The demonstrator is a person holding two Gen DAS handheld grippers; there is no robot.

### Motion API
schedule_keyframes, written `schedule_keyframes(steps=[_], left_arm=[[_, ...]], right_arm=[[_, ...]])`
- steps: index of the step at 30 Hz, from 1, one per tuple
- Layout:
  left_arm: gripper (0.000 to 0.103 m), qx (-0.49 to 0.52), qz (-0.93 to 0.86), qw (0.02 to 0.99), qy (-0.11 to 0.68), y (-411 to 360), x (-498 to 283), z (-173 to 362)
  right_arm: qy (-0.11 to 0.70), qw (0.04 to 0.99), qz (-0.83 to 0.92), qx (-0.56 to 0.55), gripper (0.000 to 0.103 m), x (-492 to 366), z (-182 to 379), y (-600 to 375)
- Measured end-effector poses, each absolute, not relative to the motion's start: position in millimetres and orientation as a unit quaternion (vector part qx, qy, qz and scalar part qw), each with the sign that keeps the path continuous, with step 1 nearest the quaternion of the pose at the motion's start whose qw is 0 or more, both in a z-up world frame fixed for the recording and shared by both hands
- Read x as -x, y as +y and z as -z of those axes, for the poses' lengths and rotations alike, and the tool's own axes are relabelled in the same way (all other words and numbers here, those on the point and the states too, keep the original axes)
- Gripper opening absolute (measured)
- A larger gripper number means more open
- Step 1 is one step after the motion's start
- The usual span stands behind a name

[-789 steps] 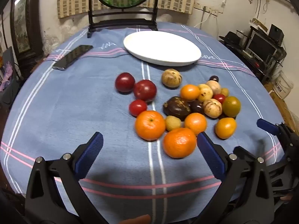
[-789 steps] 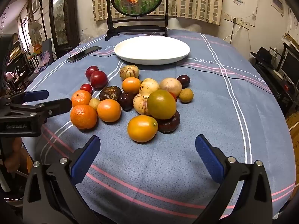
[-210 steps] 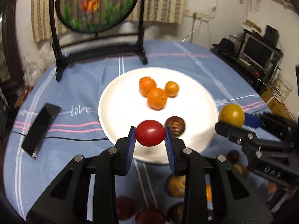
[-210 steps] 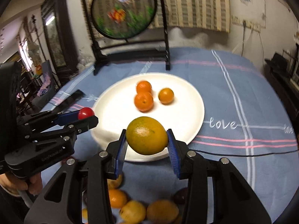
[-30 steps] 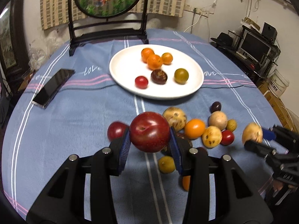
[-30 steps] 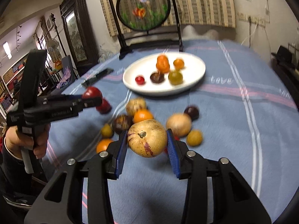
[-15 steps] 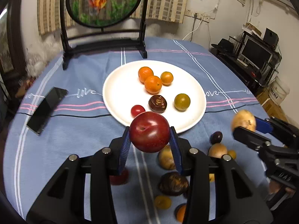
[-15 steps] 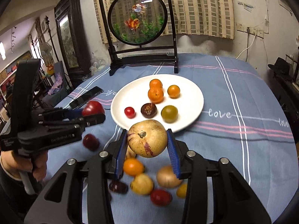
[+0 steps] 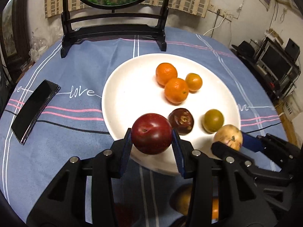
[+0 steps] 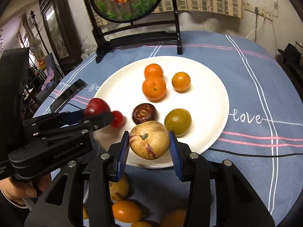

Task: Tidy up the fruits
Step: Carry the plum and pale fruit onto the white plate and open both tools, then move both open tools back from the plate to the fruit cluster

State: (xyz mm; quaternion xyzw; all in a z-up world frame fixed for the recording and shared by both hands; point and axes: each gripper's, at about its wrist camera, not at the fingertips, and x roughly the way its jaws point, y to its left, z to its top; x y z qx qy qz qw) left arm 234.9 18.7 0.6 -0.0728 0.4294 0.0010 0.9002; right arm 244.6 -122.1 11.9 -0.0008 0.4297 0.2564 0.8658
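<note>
Blue striped cloth covers the surface (image 9: 56,147) in the left wrist view, where the left gripper (image 9: 152,143) clamps a dark red plum (image 9: 151,133) over the near rim of the white plate (image 9: 128,94). From the right wrist, the right gripper (image 10: 149,145) pinches a pale speckled fruit (image 10: 149,140) above that plate's near edge, beside an olive-green fruit (image 10: 177,121).

Both grippers (image 9: 152,149) (image 10: 149,149) are black plastic — ribbed blue pads (image 10: 122,151), silver screws, grey "GenRobot.AI" lettering.
</note>
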Motion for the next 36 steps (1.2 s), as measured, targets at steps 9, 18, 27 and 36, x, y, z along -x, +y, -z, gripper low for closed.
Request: schedule_keyframes(steps=[9,18,27,36], left_arm=[[0.043,0.063,0.007,0.904,0.423,13,-235,3],[0.069,0.059,-0.003,0.921,0.384,16,-225,-6],[0.083,0.038,-0.016,0.919,0.393,14,-221,-2],[0.086,0.029,-0.026,0.915,0.402,15,-221,2]], right_arm=[[0.439,0.865,-0.244,-0.022,0.062,-250,-3,-130],[0.431,0.869,-0.241,-0.039,0.067,-244,-7,-141],[0.434,0.868,-0.237,-0.040,0.069,-240,-5,-145],[0.440,0.866,-0.235,-0.039,0.070,-236,-4,-147]])
